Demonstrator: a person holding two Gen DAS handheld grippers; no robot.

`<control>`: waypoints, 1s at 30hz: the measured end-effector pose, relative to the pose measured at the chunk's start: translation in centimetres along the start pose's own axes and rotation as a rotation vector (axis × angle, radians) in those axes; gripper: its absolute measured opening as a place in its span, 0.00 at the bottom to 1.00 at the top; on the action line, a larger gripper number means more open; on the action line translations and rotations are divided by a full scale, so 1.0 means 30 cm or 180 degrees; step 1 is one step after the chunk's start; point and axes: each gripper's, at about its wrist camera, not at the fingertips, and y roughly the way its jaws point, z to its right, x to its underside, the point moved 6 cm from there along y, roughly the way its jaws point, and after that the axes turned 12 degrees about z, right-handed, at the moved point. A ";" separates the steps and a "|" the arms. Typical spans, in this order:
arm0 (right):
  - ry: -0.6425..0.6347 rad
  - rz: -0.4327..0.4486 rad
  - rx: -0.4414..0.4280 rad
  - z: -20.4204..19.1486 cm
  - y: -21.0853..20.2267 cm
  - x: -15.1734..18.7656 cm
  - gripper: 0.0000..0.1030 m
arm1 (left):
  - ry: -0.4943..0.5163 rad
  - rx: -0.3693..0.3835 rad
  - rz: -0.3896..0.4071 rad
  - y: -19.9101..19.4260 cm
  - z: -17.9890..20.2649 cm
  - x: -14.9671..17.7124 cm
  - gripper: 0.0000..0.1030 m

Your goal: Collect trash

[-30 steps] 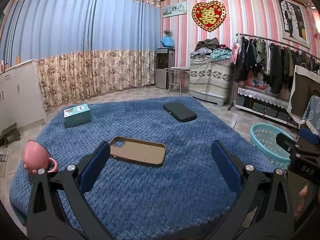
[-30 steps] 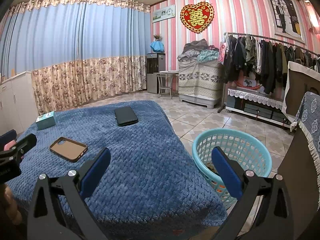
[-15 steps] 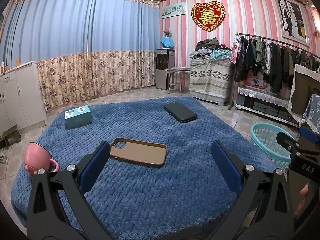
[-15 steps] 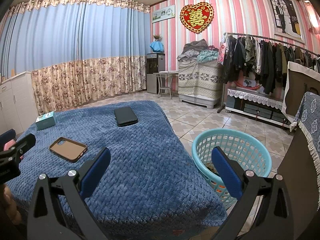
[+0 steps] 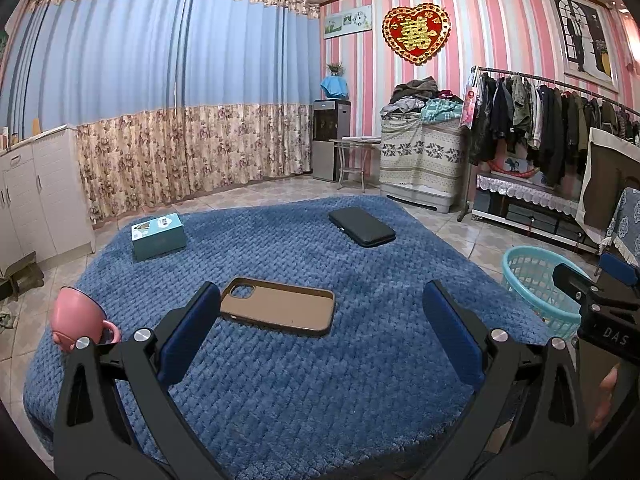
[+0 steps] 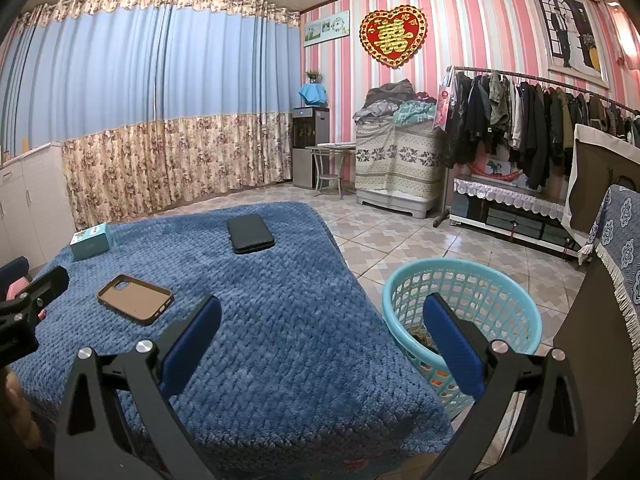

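A: Left wrist view first. What do you see?

B: The left gripper [image 5: 320,320] hangs above a blue blanket [image 5: 280,380] with its two blue-padded fingers [image 5: 188,336] spread wide and nothing between them. Just past the left finger lies a brown phone case [image 5: 278,306], flat, inner side up. Further back are a teal box [image 5: 159,236] on the left and a black case [image 5: 362,226] on the right, well apart. A pink cup [image 5: 80,318] sits near the blanket's left edge, tilted.

A: And the basket?

B: A teal basket [image 5: 532,276] stands on the tiled floor off the blanket's right edge, partly hidden by the other gripper's black frame. I cannot see inside it from here.

A: Right wrist view, then.

B: The right gripper [image 6: 320,328] is also wide open and empty. Its left finger is over the blanket [image 6: 260,320]; its right finger is in front of the basket [image 6: 460,280], which stands just beside the blanket's edge. Something dark and a bit of orange lie at the basket's bottom, too small to name. I see no loose trash on the blanket.

A: What else is there?

B: The phone case [image 6: 135,300], the black case [image 6: 250,233] and the box [image 6: 90,241] lie on the blanket. A rack of dark clothes [image 6: 520,120] stands along the striped wall.
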 end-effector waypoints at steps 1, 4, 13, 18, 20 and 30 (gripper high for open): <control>0.0002 -0.0001 0.0000 0.001 0.001 0.001 0.96 | 0.0000 -0.0003 0.0002 0.000 0.001 0.000 0.95; -0.0001 0.0000 0.0001 0.000 0.000 0.000 0.96 | 0.0004 -0.0001 0.0006 0.000 0.001 0.001 0.95; -0.0001 -0.0003 -0.0001 0.001 0.000 0.002 0.96 | 0.0008 0.0005 0.0027 -0.004 -0.006 -0.017 0.95; 0.0004 0.0000 0.0003 0.002 0.000 0.000 0.96 | 0.0013 0.0007 0.0025 -0.004 -0.007 -0.016 0.95; 0.0002 -0.0003 0.0003 0.003 0.000 0.001 0.96 | 0.0010 0.0010 0.0018 -0.004 -0.005 -0.015 0.95; 0.0001 0.0003 0.0004 0.001 0.000 0.000 0.96 | 0.0012 0.0010 0.0017 -0.008 -0.012 -0.027 0.95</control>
